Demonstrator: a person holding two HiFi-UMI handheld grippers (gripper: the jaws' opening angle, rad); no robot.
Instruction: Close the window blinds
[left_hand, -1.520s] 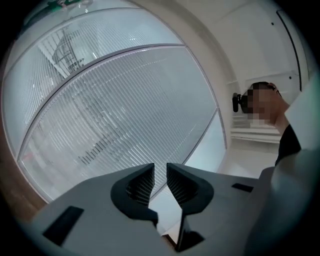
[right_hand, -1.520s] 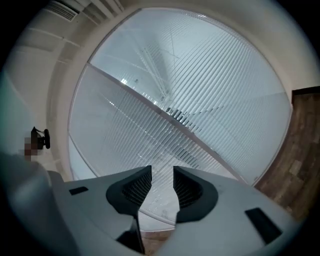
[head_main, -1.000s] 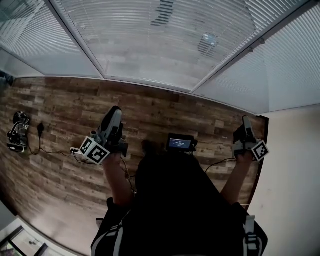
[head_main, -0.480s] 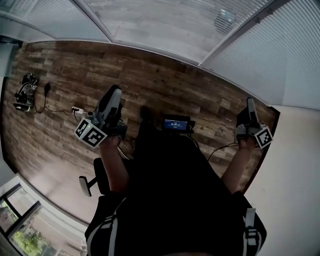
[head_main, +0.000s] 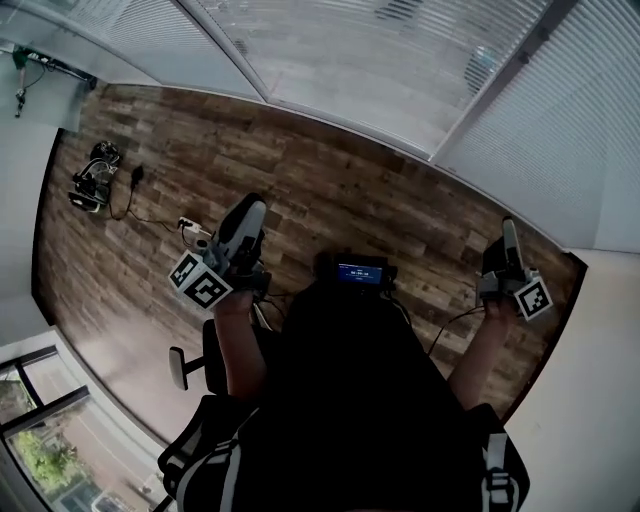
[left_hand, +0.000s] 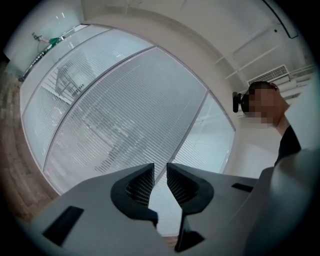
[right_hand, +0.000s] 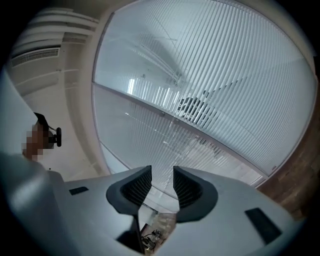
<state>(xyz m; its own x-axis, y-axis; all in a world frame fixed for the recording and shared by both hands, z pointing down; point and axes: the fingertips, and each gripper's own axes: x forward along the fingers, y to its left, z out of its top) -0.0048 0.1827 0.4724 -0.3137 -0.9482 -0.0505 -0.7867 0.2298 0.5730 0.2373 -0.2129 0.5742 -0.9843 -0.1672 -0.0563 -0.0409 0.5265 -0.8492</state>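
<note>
Window blinds (head_main: 400, 60) are seen lowered over all the panes, from the upper frame down to the far edge of the wooden floor (head_main: 330, 190). In the right gripper view some slats of one pane let bright stripes through, so it cannot be told whether every slat is turned fully shut. The left tongs (left_hand: 160, 171) are pointed toward the panes with a narrow gap between the jaws, and nothing is pinched. The right tongs (right_hand: 162, 176) are spread a little wider and are empty too. No cord or wand can be made out. The scene fits blinds whose slats are yet to be turned, and equally blinds already closed. Thin slats are judged to bend easily, so if anything is gripped, it should be the control, squarely and gently.
</note>
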